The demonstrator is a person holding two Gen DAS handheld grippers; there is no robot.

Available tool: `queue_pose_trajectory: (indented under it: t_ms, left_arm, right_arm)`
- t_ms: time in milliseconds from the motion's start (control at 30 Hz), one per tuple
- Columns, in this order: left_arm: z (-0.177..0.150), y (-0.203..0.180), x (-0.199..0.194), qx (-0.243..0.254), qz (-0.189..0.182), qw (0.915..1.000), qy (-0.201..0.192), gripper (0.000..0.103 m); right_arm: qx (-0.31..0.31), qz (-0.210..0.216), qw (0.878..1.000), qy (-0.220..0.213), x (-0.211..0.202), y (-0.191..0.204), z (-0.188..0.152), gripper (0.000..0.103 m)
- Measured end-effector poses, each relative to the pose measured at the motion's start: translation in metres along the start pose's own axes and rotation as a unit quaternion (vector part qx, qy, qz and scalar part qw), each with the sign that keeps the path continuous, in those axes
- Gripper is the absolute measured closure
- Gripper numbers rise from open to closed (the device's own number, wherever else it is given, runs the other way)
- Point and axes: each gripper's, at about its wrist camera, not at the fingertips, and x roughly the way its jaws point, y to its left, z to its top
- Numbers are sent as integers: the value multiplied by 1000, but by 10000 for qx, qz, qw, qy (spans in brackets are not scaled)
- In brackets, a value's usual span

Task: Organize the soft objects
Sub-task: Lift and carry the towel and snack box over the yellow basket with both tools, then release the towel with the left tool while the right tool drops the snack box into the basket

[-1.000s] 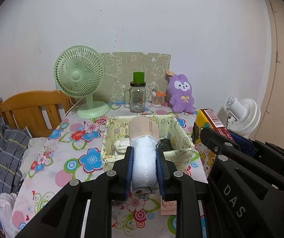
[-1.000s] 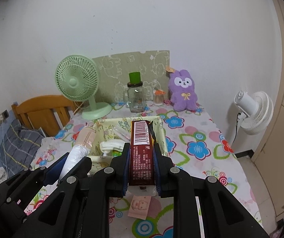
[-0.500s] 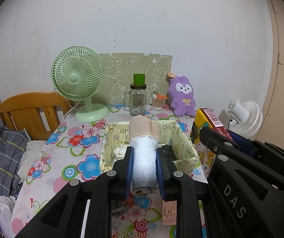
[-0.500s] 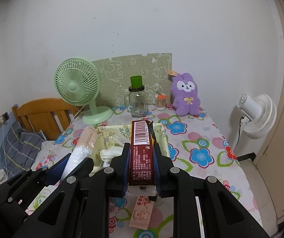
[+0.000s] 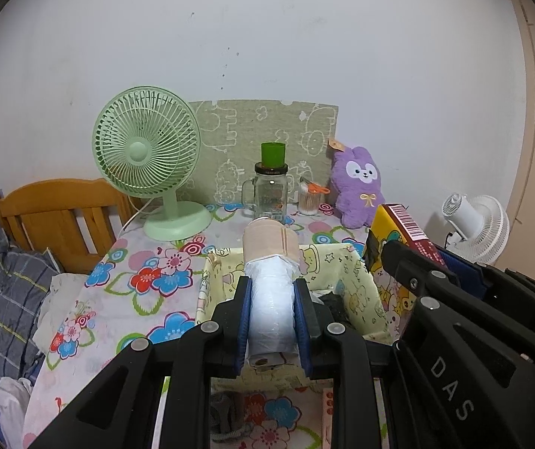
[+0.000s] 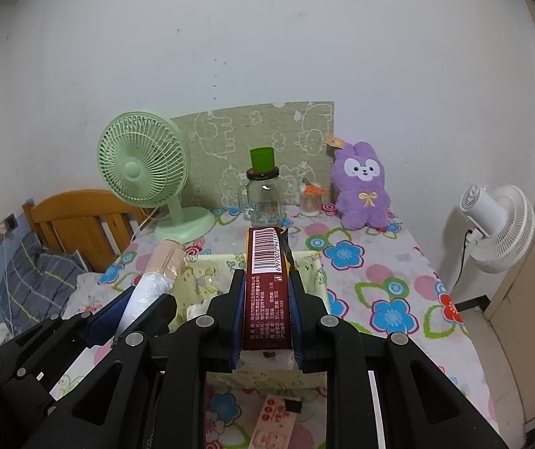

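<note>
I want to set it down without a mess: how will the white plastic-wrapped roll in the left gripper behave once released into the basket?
The wrapped roll looks soft: the left gripper seems to pinch it slightly, so probably light. Its cylinder shape suggests it may roll, though the fabric basket walls should stop it. The crinkly film looks slippery.

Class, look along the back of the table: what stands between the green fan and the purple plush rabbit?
In both views, a glass jar with a green cup on top and a small cotton-swab holder stand between the green fan and the plush rabbit.
</note>
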Motion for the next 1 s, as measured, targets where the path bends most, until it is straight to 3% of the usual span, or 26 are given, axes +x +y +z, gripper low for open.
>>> queue_pose_trajectory:
  t_ms: [767, 967, 1000]
  left_arm:
    - [4, 6, 72, -35, -60, 9992, 391, 79]
    - [-3, 12, 80, -40, 16, 9986, 521, 56]
    - [-4, 12, 80, -37, 40, 9985, 539, 48]
  right_arm:
    - [-21, 74, 9997, 233, 65, -4, 6, 79]
    - [-89, 196, 9993, 312, 82, 0, 0, 79]
    - [-93, 214, 9992, 319, 84, 1, -1, 79]
